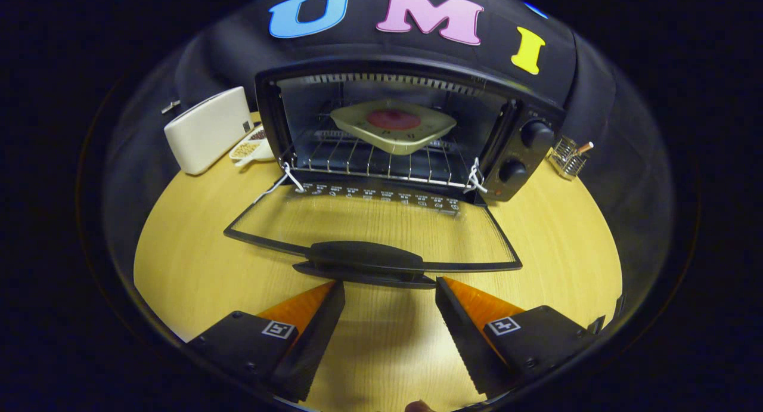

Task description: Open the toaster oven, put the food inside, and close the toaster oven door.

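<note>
Two fingers (310, 316) of the one gripper (390, 293) stand well apart, jaws wide and holding nothing, with bare yellow wooden surface (191, 263) between them. Just ahead of the fingertips lies the single dark handle (365, 257) of the toaster oven door (381, 224), which is folded fully down, its glass pane flat over the surface. Beyond the door the one black toaster oven (411, 132) stands open near the far edge of the surface; on its wire rack (369, 161) rests one pale squarish plate (393, 126) carrying one round red piece of food (393, 119). Two black knobs (536, 135) sit one above the other on the oven's right panel. Left of the oven stand one white box-shaped appliance (205, 129) and one small dish of beans (250, 149); right of it, near the surface's far right edge, one small wire basket (567, 157).
</note>
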A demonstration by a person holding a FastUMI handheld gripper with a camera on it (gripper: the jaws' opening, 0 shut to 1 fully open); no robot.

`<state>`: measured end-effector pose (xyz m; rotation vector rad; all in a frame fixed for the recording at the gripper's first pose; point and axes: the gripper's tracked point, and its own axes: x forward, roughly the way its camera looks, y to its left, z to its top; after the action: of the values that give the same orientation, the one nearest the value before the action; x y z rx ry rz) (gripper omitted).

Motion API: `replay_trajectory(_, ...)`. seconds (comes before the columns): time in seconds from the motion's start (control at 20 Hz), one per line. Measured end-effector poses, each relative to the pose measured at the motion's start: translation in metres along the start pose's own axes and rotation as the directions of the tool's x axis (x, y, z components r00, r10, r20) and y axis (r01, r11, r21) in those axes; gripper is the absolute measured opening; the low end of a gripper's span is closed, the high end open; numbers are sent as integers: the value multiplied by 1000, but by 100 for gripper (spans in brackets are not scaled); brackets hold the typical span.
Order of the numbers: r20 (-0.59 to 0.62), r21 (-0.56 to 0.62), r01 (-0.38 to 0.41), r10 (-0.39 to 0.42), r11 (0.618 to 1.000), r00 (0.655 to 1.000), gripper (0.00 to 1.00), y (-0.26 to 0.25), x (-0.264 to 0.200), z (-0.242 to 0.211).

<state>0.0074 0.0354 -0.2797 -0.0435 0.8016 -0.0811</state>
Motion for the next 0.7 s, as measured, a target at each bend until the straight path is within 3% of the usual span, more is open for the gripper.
replay_trajectory(0.45, 179, 56, -33, 22, 998, 984, 100, -18, -15, 116)
replay_trajectory(0.7, 319, 84, -76, 45, 994, 947, 100, -27, -58, 161)
